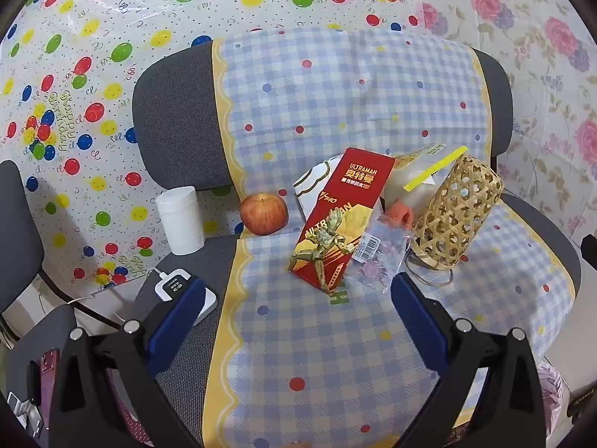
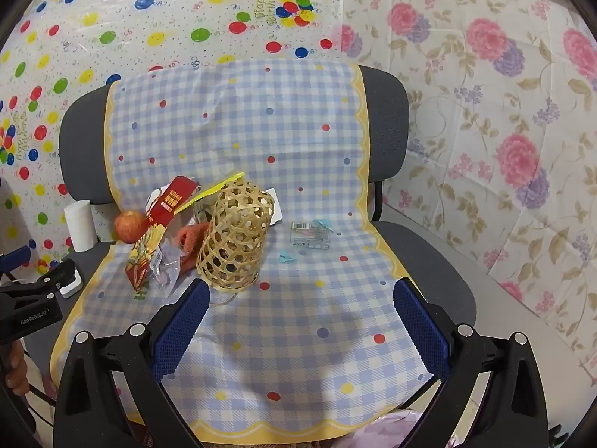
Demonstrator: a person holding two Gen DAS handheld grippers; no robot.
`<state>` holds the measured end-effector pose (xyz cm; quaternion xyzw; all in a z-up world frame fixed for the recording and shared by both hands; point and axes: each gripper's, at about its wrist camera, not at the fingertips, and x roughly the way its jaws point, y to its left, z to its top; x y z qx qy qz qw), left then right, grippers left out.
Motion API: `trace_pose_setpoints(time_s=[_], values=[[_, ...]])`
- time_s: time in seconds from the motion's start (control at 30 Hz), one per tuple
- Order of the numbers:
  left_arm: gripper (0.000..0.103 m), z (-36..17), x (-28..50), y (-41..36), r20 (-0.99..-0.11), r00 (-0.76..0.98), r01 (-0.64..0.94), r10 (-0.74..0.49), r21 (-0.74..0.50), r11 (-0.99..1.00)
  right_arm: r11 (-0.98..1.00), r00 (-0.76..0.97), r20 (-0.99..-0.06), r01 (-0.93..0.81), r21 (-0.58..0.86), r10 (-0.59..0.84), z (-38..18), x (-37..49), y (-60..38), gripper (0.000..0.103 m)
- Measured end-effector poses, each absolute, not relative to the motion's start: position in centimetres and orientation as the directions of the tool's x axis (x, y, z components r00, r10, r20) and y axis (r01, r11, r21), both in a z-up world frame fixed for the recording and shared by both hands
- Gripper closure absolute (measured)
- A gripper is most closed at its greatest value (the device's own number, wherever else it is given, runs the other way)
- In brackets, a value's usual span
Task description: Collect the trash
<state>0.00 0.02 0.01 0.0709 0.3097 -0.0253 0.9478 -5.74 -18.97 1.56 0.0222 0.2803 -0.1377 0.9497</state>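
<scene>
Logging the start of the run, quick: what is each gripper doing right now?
Left gripper: open, holding nothing.
Right gripper: open, holding nothing.

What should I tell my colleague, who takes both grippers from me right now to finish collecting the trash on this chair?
Left gripper: open, empty, above the seat in front of the red Ultraman box.
Right gripper: open, empty, near the woven basket.
On the checkered cloth: apple, box, clear wrapper with barcode, basket, yellow-edged bag behind it, small clear packet right of the basket. Paper roll stands on the bare seat.
Done: nothing visibly collected.
Left: pick up the wrappers and packaging. No bin clearly visible.
</scene>
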Motion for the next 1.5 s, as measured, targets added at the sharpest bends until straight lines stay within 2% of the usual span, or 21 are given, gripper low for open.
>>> trace_pose_setpoints(time_s=[1.5], values=[[0.006,0.13,0.15,0.35,-0.592,0.806,0.087,0.004,0.125,0.988,0.960,0.802,-0.545,0.279,-0.018,-0.243,1.45,-5.73,-19.37,0.006]])
